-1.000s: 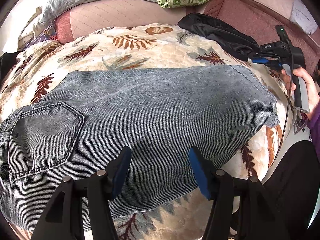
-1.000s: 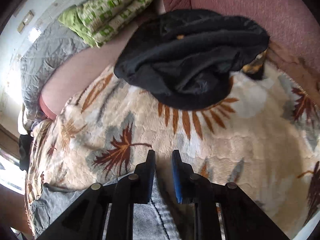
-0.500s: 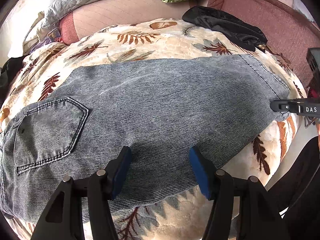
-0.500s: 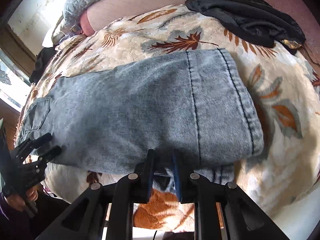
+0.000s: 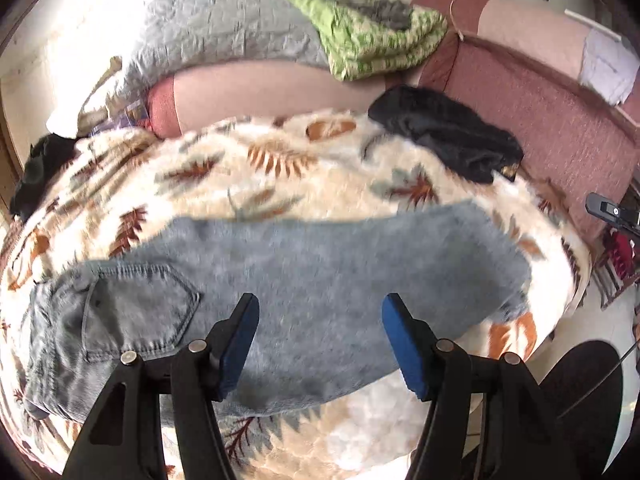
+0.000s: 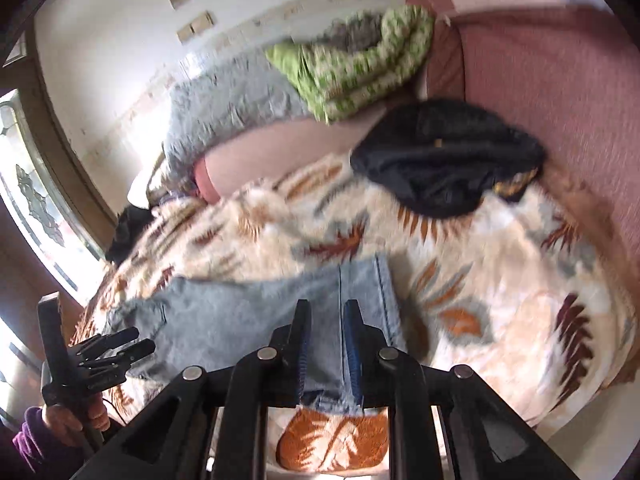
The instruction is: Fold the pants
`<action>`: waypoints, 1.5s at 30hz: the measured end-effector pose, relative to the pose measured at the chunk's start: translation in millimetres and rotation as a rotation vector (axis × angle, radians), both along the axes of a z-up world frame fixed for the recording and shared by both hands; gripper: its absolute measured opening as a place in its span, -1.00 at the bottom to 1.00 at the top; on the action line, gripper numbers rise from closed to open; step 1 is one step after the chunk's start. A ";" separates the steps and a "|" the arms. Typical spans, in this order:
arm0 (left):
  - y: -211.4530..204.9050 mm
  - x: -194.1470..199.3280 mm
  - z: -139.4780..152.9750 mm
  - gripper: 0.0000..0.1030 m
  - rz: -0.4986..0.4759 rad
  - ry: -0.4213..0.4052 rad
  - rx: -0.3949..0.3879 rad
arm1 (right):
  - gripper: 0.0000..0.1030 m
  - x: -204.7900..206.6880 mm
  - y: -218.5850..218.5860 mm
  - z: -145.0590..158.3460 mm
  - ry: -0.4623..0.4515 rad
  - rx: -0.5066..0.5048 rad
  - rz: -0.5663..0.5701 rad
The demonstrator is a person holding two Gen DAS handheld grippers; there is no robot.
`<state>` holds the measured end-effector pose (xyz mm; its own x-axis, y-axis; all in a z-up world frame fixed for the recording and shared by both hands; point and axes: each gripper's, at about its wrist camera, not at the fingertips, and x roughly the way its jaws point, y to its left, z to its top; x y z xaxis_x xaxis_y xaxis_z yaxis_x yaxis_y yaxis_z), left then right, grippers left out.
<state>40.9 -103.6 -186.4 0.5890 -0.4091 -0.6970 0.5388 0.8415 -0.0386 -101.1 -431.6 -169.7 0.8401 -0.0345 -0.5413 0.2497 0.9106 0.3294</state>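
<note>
Light blue jeans (image 5: 320,280) lie flat across a leaf-patterned blanket (image 5: 280,168), with the back pocket (image 5: 136,308) at the left. My left gripper (image 5: 320,300) hovers above their near edge. Its jaws are opening and nothing is between the blue pads. My right gripper (image 6: 326,308) is at the leg end of the jeans (image 6: 240,320), its narrow jaws shut on the denim near the hem. In the right wrist view, a hand (image 6: 76,416) in a purple sleeve holds the left tool at the lower left.
A black garment (image 5: 448,132) lies at the blanket's far right corner against the dark red sofa back (image 5: 540,112). A folded green blanket (image 5: 372,36) and a grey quilt (image 5: 224,28) rest on the backrest behind. The blanket's near edge drops toward the floor.
Both views have pulled up and away from the bed, so the jeans look smaller and blurred. The left jaws stand a little wider. The right gripper has rolled and keeps denim between its jaws.
</note>
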 end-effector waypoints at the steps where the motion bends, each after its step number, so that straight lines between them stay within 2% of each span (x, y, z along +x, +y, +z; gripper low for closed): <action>1: -2.8 -7.3 20.8 0.38 0.007 -0.048 -0.029 | -0.62 -12.4 2.3 19.1 -0.058 -0.052 -0.028; 2: -5.5 -15.1 41.8 0.43 0.012 -0.103 -0.060 | -0.61 -25.2 5.7 36.6 -0.122 -0.102 -0.057; 3: -7.4 -23.5 61.6 0.60 0.024 -0.159 -0.087 | -0.54 -34.5 11.8 53.2 -0.189 -0.148 -0.075; 4: -8.9 -31.6 79.7 0.75 0.044 -0.206 -0.110 | -0.10 -46.8 16.7 66.9 -0.251 -0.187 -0.092; 5: -8.9 -39.0 96.9 0.77 0.063 -0.248 -0.139 | 0.65 -59.0 21.9 78.7 -0.312 -0.223 -0.125; 6: -8.1 -46.9 112.2 0.77 0.074 -0.286 -0.173 | 0.94 -72.1 28.5 89.1 -0.380 -0.256 -0.173; 7: -7.0 -54.8 125.4 0.77 0.082 -0.313 -0.205 | 1.00 -84.3 36.2 96.7 -0.452 -0.283 -0.215; 8: -5.5 -61.5 137.9 0.77 0.090 -0.332 -0.233 | 1.00 -93.8 42.5 103.2 -0.512 -0.302 -0.235; 10: -2.5 -73.4 157.3 0.84 0.120 -0.354 -0.270 | 1.00 -105.8 51.8 115.4 -0.573 -0.314 -0.222; 13: 2.0 -87.9 176.2 0.87 0.155 -0.383 -0.263 | 1.00 -113.0 62.9 125.0 -0.588 -0.289 -0.213; 15: 8.0 -99.7 183.1 0.88 0.187 -0.439 -0.258 | 1.00 -118.7 72.4 123.9 -0.619 -0.296 -0.192; 17: 10.6 -108.8 187.5 0.94 0.228 -0.497 -0.199 | 1.00 -125.4 82.3 122.7 -0.651 -0.328 -0.199; 19: 16.9 -112.7 190.6 0.96 0.237 -0.519 -0.184 | 1.00 -121.9 86.8 126.5 -0.601 -0.325 -0.163; 21: 23.5 -115.5 192.6 0.96 0.244 -0.537 -0.179 | 1.00 -122.3 89.8 126.2 -0.595 -0.298 -0.187; 24: 31.6 -112.7 192.7 0.97 0.254 -0.506 -0.172 | 1.00 -118.3 103.4 127.7 -0.568 -0.362 -0.186; 27: 39.0 -113.0 190.5 0.97 0.267 -0.487 -0.174 | 1.00 -115.4 111.3 128.5 -0.543 -0.353 -0.165; 35: 39.4 -117.4 189.5 0.97 0.305 -0.523 -0.095 | 1.00 -120.4 120.1 133.6 -0.556 -0.355 -0.148; 45: 34.8 -112.3 175.6 0.97 0.303 -0.501 -0.046 | 1.00 -108.3 137.1 122.7 -0.515 -0.375 -0.069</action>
<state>-71.3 -68.9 -10.7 0.9374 -0.1942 -0.2889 0.2364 0.9644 0.1186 -209.4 -294.5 -47.0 0.9785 -0.2061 -0.0092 0.2061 0.9749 0.0845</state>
